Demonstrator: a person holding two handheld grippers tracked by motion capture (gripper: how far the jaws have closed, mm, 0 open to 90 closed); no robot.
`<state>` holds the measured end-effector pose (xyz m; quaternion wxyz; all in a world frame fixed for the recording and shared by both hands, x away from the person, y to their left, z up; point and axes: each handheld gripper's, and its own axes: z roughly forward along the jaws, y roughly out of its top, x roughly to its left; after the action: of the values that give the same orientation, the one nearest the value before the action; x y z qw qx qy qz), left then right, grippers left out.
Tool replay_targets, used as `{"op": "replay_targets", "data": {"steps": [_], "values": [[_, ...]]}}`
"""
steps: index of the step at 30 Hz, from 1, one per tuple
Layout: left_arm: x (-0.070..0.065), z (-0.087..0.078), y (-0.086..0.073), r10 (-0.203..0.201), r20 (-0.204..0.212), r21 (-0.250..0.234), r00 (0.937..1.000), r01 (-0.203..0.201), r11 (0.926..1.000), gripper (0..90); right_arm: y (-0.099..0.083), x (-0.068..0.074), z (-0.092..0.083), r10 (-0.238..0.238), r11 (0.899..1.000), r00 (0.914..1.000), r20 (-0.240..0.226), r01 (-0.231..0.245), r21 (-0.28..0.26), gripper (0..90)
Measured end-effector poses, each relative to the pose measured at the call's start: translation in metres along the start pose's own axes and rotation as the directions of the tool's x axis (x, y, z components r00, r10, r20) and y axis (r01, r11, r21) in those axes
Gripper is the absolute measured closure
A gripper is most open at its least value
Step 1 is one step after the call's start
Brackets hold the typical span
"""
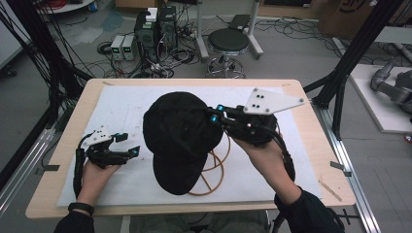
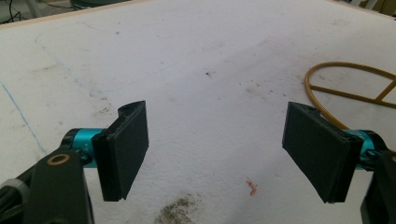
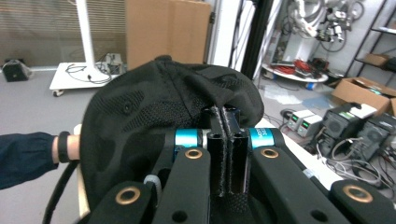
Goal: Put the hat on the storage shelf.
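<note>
In the centre of the high view, a black baseball cap (image 1: 180, 138) hung over a tan wire hat stand (image 1: 216, 167) that lay on the white mat (image 1: 121, 111) covering the table (image 1: 68, 141). The right tongs (image 1: 213, 114) were clamped tight on a fold of the cap's crown fabric, at its right edge in that view; in the right gripper view the two pads met with mesh cloth pinched between them, a grip that let the cap hang free for carrying or lowering. The brim pointed toward the bottom of the frame, and the crown looked lifted, probably so it could be fitted over the stand's hoops. At the lower left, the left tongs (image 1: 127, 144) waited spread wide with nothing between them, low over the mat just beside the cap, likely ready to steady the stand or catch the brim. In the left gripper view, the stand's curved wire (image 2: 348, 86) showed at the right edge.
</note>
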<state>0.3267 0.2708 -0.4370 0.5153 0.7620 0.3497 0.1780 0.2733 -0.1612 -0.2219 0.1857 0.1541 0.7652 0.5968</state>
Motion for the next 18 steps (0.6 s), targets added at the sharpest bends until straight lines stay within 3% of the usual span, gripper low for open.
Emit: {"op": "replay_targets", "data": {"steps": [12, 18], "values": [[0.0, 0.003, -0.001, -0.002, 0.004, 0.011, 1.0, 0.002, 0.9999, 22.8, -0.037, -0.019, -0.017, 0.027, 1.0, 0.9962, 0.083, -0.027, -0.003, 90.0], [-0.001, 0.005, -0.001, -0.003, 0.007, 0.014, 1.0, 0.003, 0.9999, 22.8, -0.054, -0.023, -0.01, 0.057, 0.998, 0.9953, 0.078, -0.06, 0.028, 89.2]]}}
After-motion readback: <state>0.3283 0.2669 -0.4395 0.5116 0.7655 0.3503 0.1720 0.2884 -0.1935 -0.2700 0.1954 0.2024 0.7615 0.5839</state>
